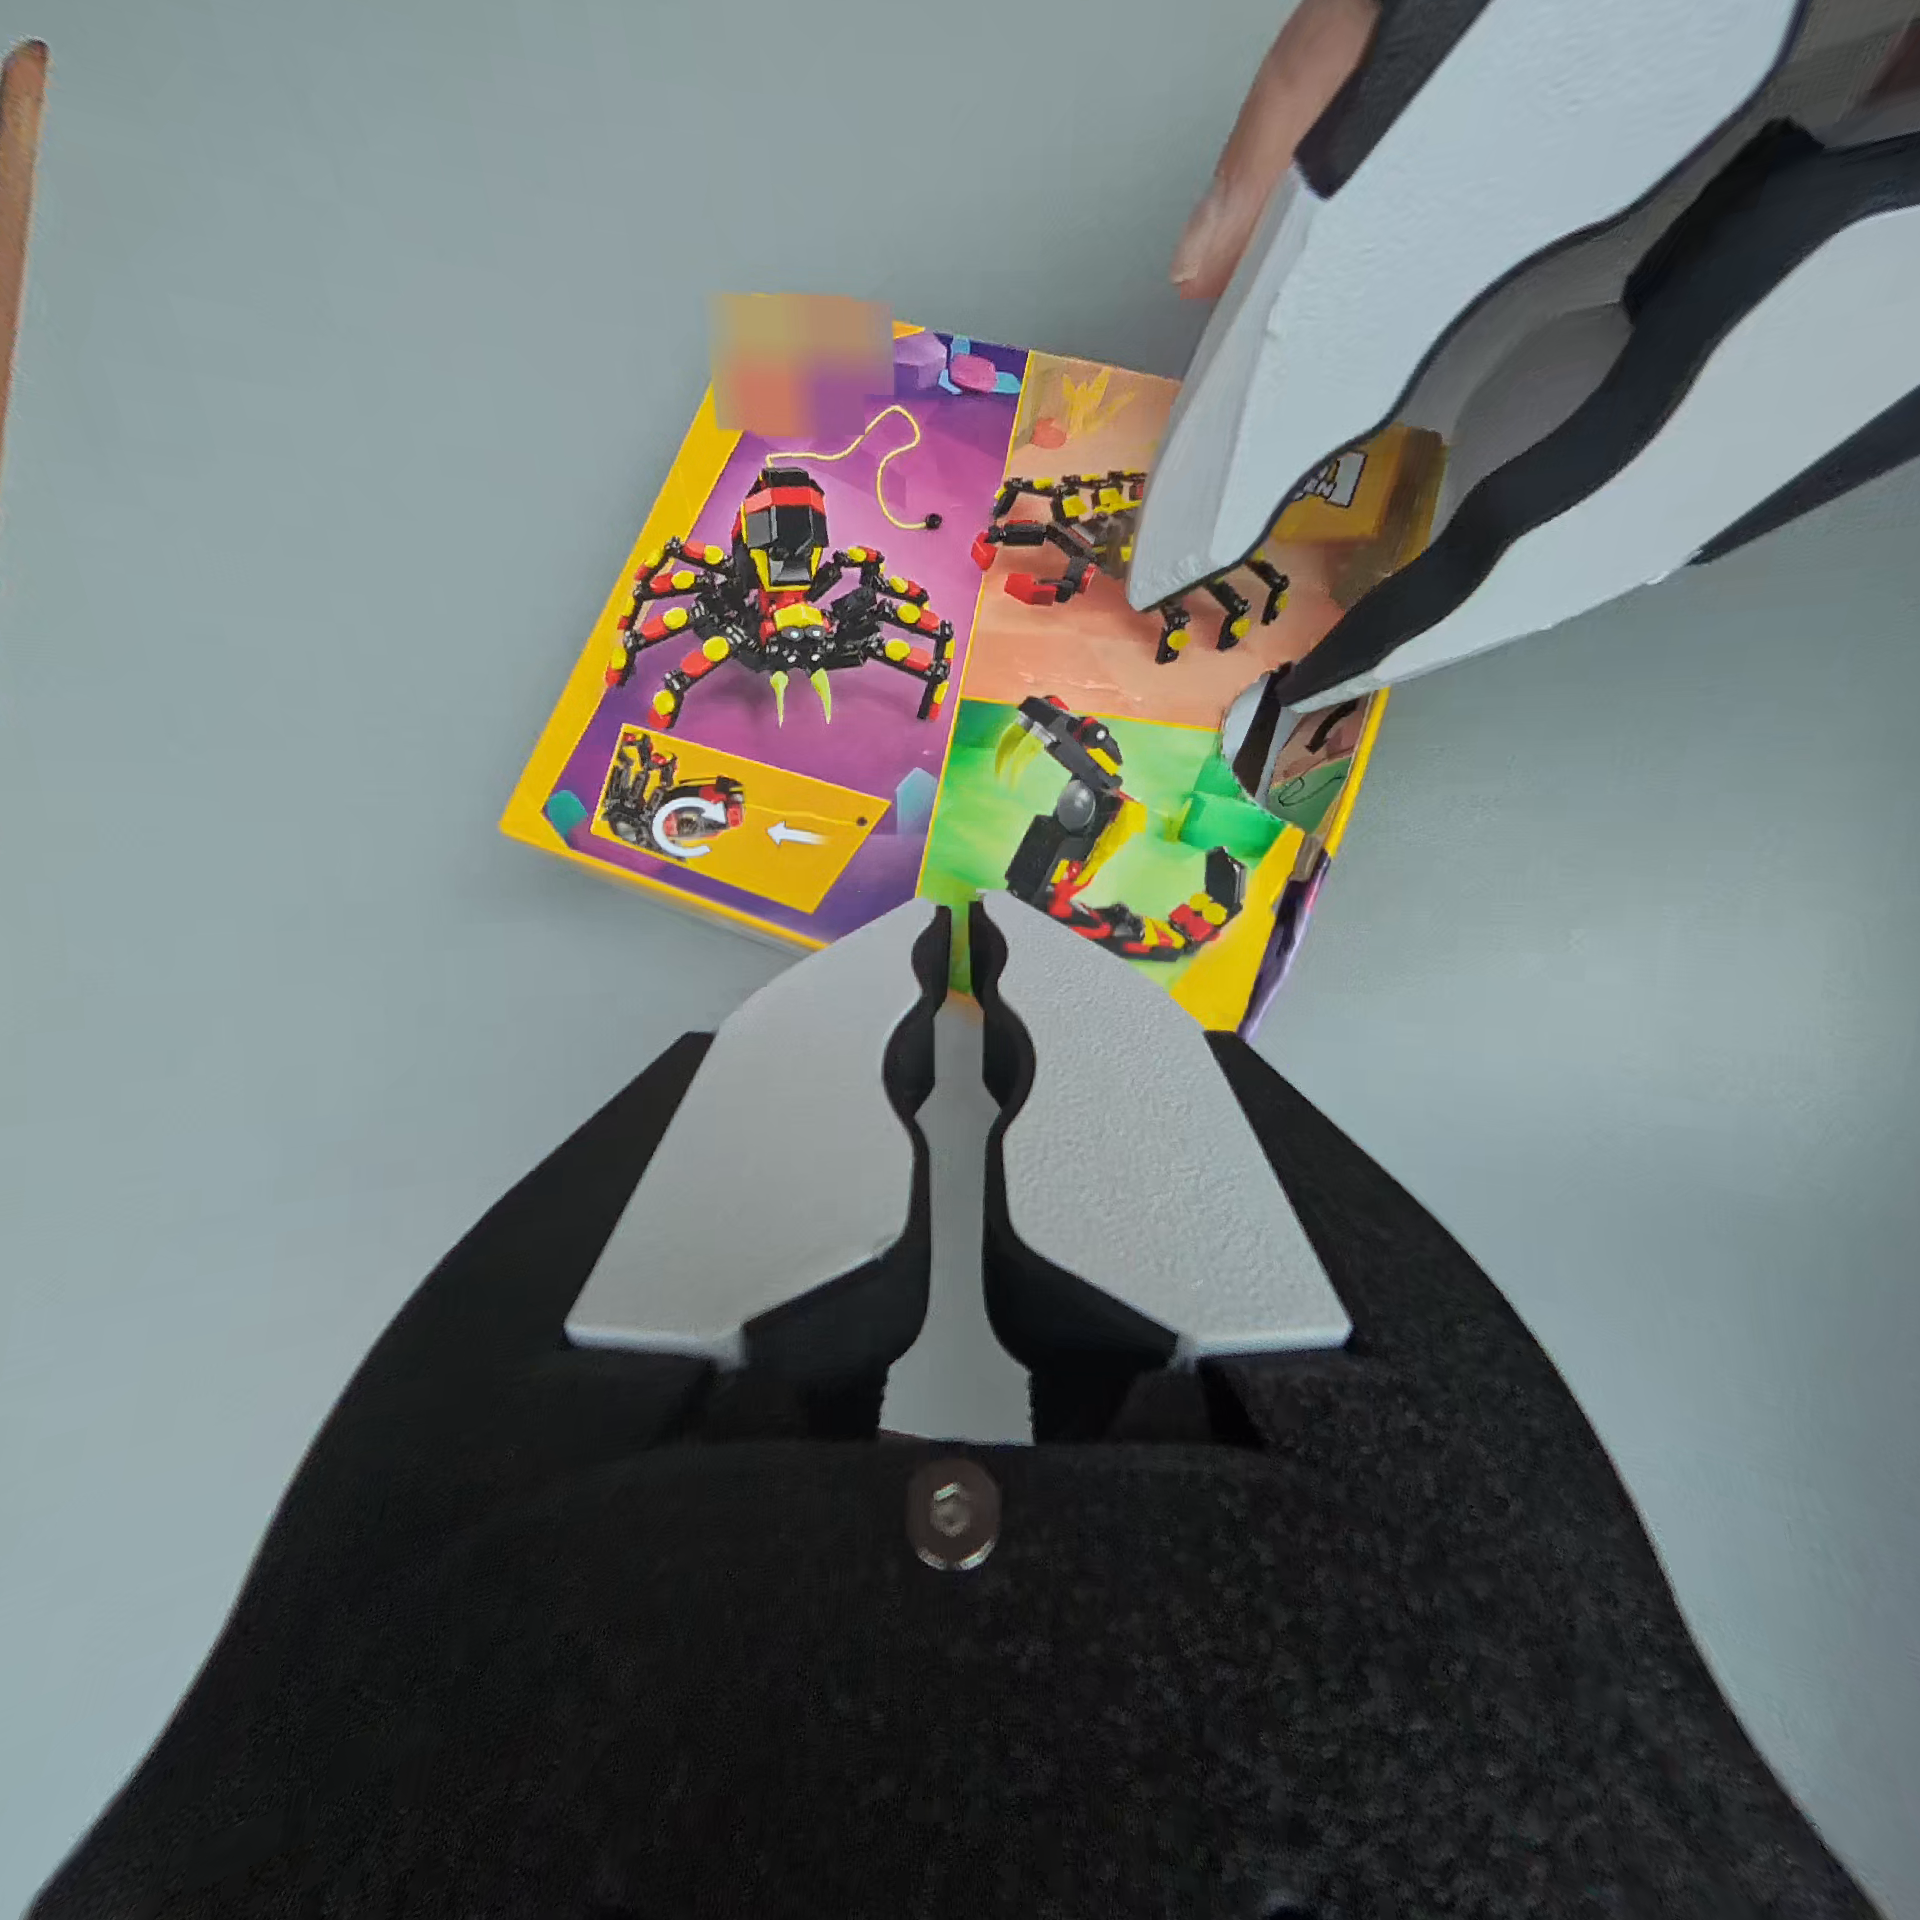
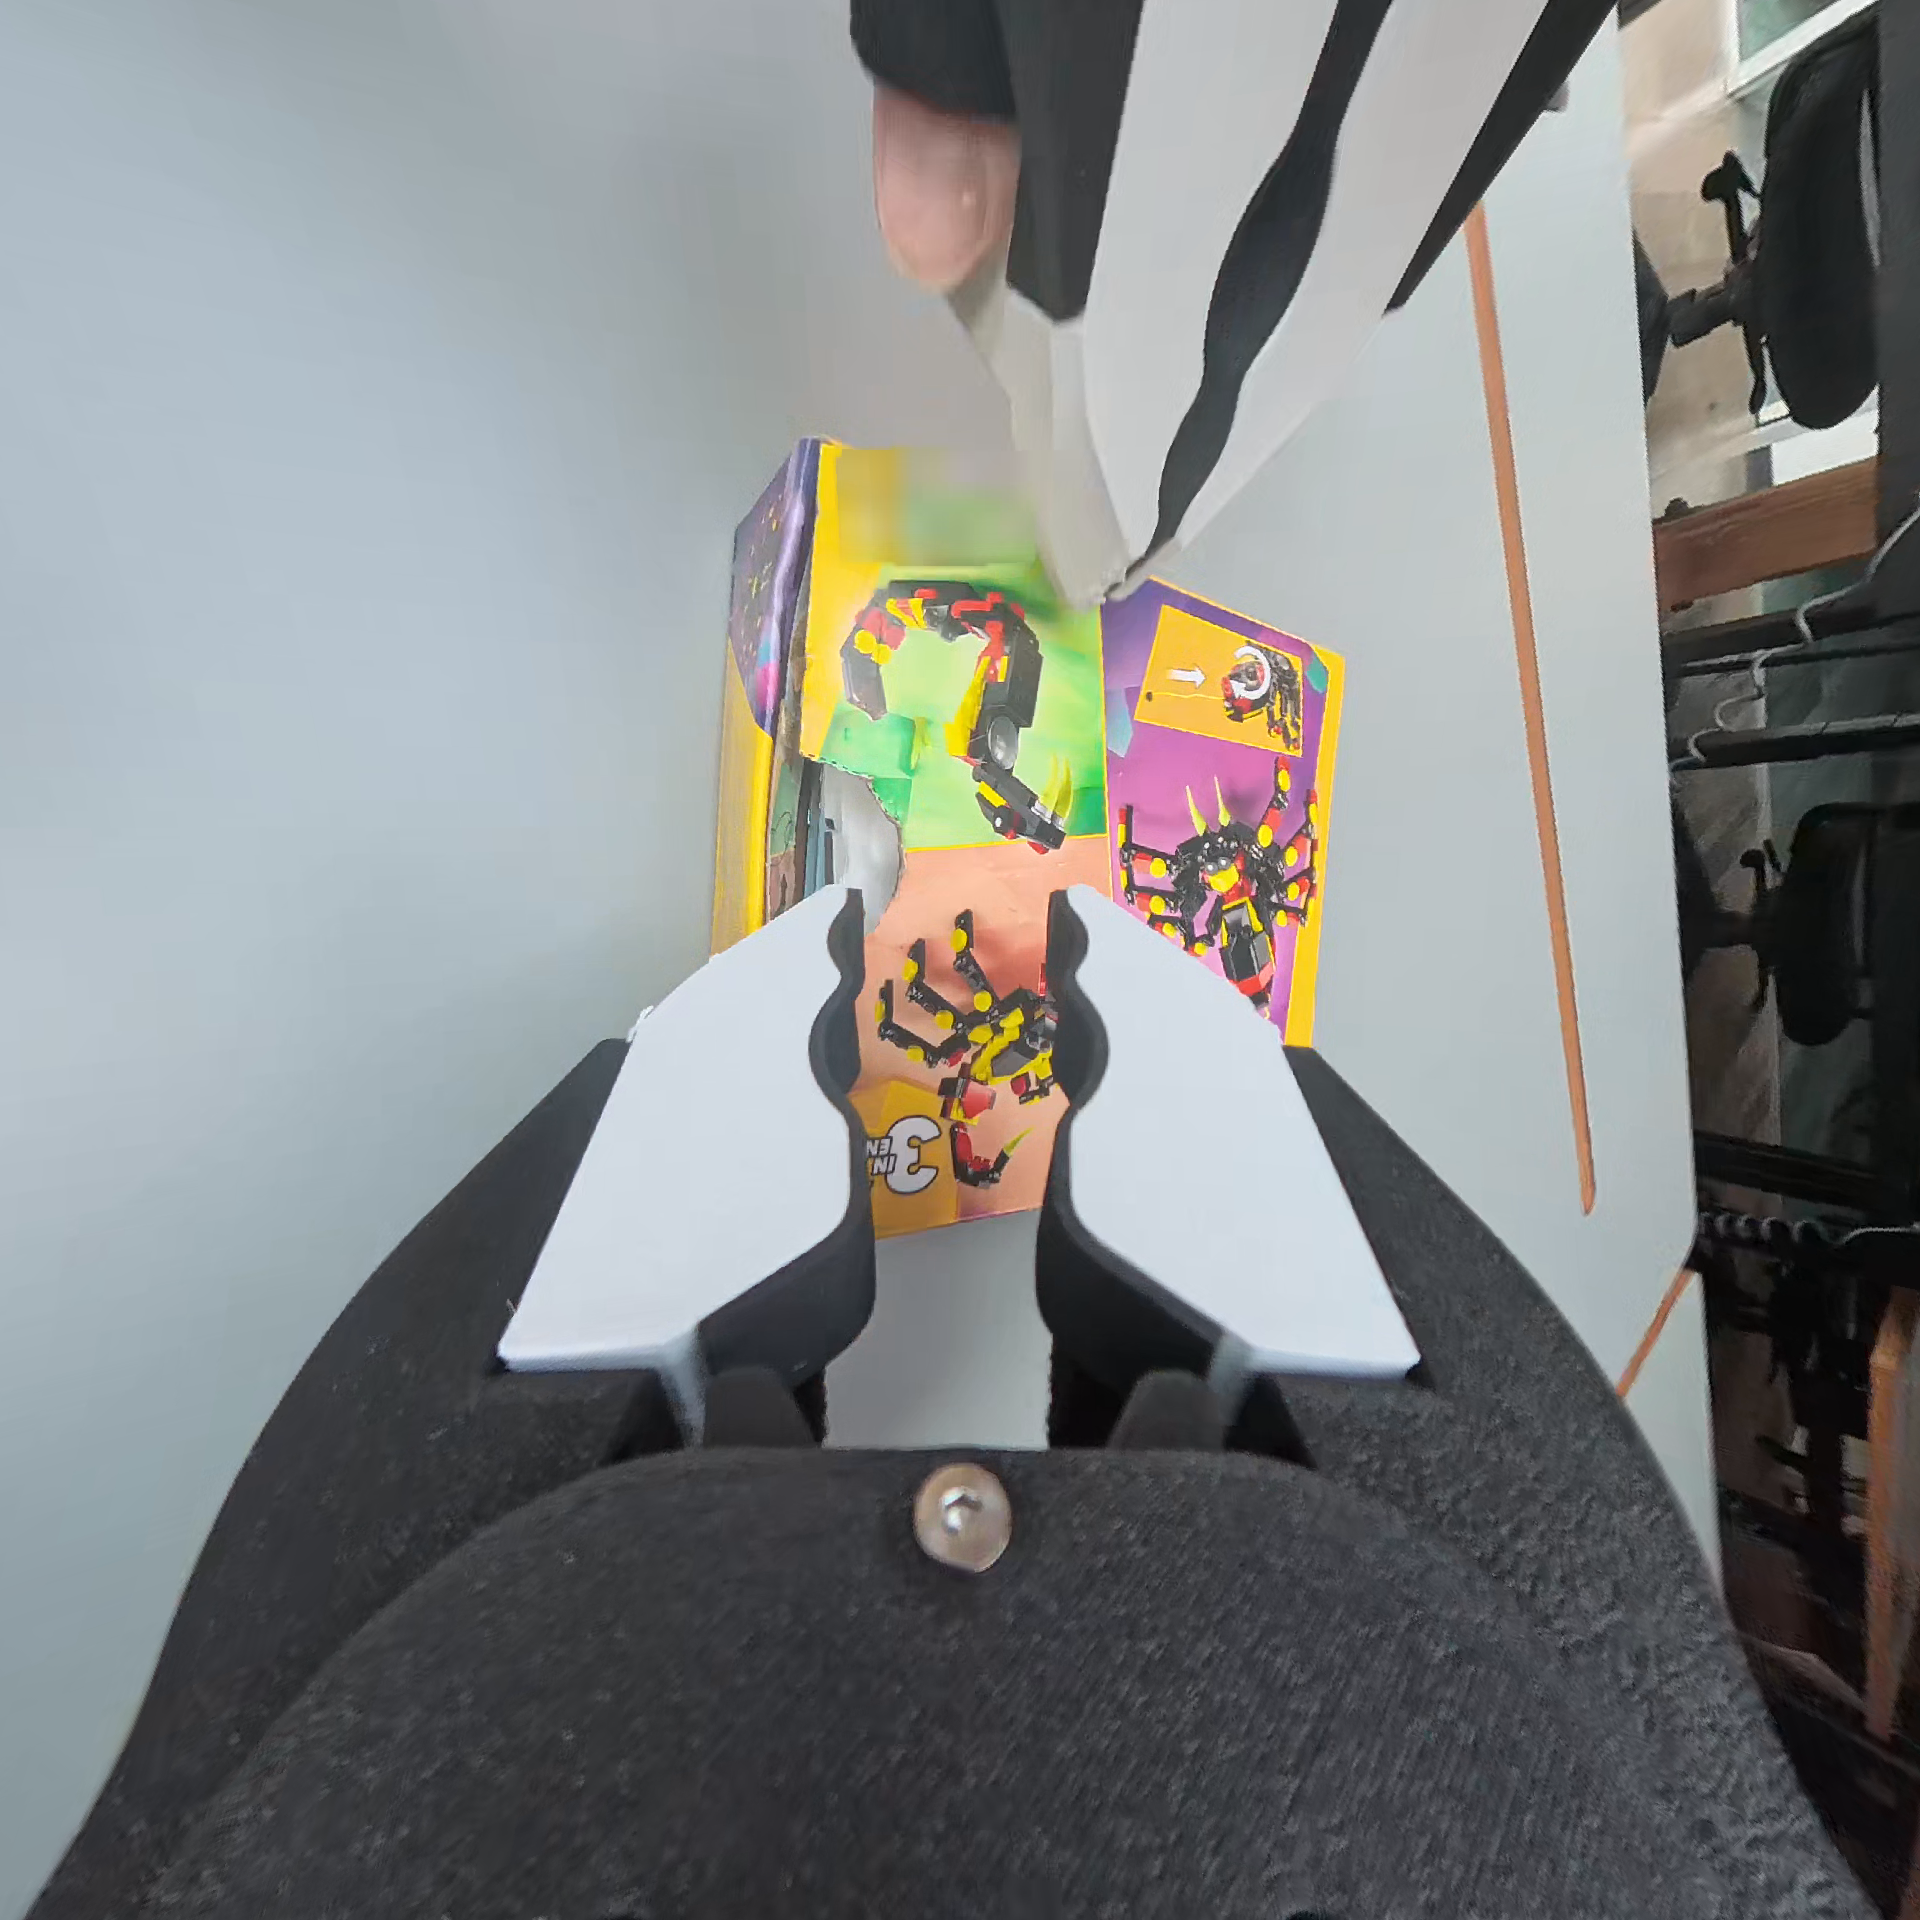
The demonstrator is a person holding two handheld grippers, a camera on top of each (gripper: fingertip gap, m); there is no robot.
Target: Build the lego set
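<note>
The lego box (image 1: 831, 769) lies flat on the grey table (image 1: 312, 623), its face printed with a spider, a scorpion and a snake. My left gripper (image 1: 961, 914) is shut, its tips at the box's near edge by the snake picture. My right gripper (image 1: 1216, 644) is open and reaches over the far right part of the box, one fingertip on the scorpion picture and the other at a torn opening (image 1: 1257, 738) on the box's edge. In the right wrist view the box (image 2: 1174, 790) shows between my open right gripper's (image 2: 961, 904) fingers. The left gripper (image 2: 1117, 592) touches its far edge.
A person's thumb (image 1: 1236, 177) rests on the right gripper, and another (image 2: 935, 187) on the left gripper. A thin wooden strip (image 2: 1527, 675) lies along the table's edge. Beyond it stand dark chairs and racks (image 2: 1808, 727). Bare grey table (image 2: 364, 623) lies all round the box. The grippers' ends are close to 6 cm from one another.
</note>
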